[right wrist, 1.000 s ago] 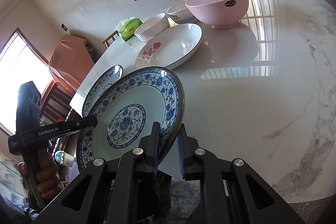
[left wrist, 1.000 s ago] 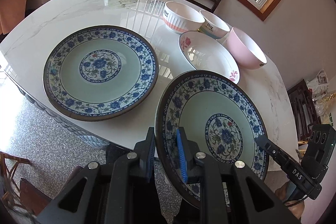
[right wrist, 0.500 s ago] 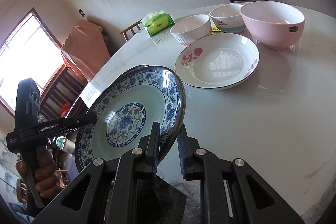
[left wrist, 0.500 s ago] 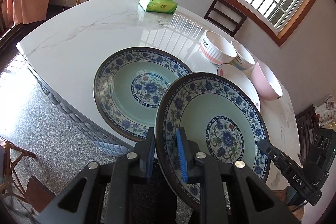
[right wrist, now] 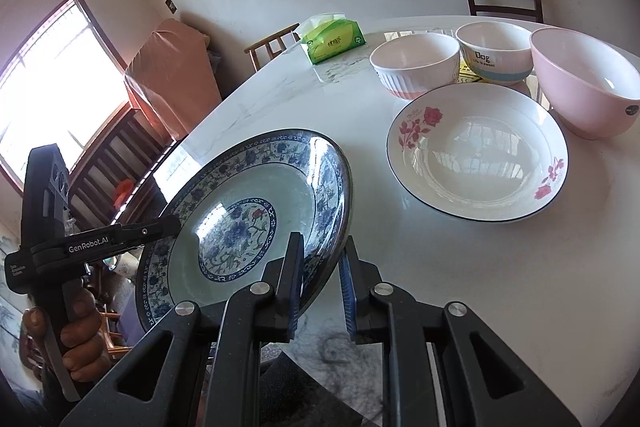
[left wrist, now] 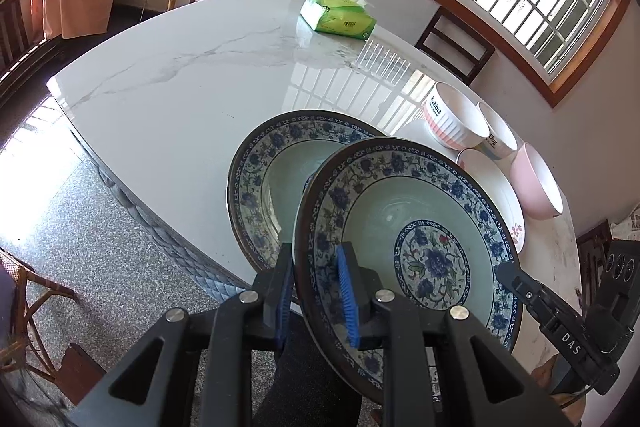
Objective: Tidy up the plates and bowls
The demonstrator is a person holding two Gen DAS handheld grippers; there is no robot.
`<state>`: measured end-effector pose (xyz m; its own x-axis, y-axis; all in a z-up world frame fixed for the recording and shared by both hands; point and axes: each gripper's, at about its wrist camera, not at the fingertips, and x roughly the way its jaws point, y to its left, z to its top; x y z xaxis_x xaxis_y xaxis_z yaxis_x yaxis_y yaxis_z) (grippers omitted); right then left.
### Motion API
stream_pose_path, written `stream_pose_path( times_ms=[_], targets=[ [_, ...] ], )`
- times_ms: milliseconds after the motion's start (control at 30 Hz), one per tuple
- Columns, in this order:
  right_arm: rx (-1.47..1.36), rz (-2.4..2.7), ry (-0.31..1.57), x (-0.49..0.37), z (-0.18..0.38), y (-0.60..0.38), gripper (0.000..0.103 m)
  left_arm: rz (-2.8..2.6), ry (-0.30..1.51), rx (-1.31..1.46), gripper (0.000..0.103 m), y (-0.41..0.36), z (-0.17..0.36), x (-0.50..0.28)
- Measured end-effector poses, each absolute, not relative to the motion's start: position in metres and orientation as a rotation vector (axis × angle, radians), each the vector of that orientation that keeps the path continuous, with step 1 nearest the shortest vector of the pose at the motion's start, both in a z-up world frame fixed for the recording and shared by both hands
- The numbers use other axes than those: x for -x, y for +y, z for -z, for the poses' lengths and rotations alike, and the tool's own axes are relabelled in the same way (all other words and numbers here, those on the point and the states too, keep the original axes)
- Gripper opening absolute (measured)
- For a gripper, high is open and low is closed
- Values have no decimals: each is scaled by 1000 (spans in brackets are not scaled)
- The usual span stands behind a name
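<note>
Left wrist view: left gripper and right gripper each pinch the raised blue-patterned plate by opposite rims (stiff, glazed, likely slippery and breakable), just above its twin.

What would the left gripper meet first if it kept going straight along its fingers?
Probably the second blue-patterned plate lying on the table, just beyond the held plate in the left gripper; depth is uncertain.
</note>
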<state>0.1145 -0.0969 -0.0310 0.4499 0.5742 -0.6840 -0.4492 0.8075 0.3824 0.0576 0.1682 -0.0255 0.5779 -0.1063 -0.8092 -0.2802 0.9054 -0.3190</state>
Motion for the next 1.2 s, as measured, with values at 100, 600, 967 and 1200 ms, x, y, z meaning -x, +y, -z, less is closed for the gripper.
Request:
stream_pose_path(
  times_ms=[100,600,967,1200],
  targets=[
    [-141,-636,907,-120,34,-88,17,-114,962,452,22,175,30,-64],
    [-122,-632,934,-145,46,-57,18,-139,978,469,22,202,43,-91],
    [-110,-618,937,-146,48,-48,18,-140,984,473,22,211,48,-101],
    [-110,-617,940,-147,48,-48,18,-146,987,476,23,215,50,-103]
  ],
)
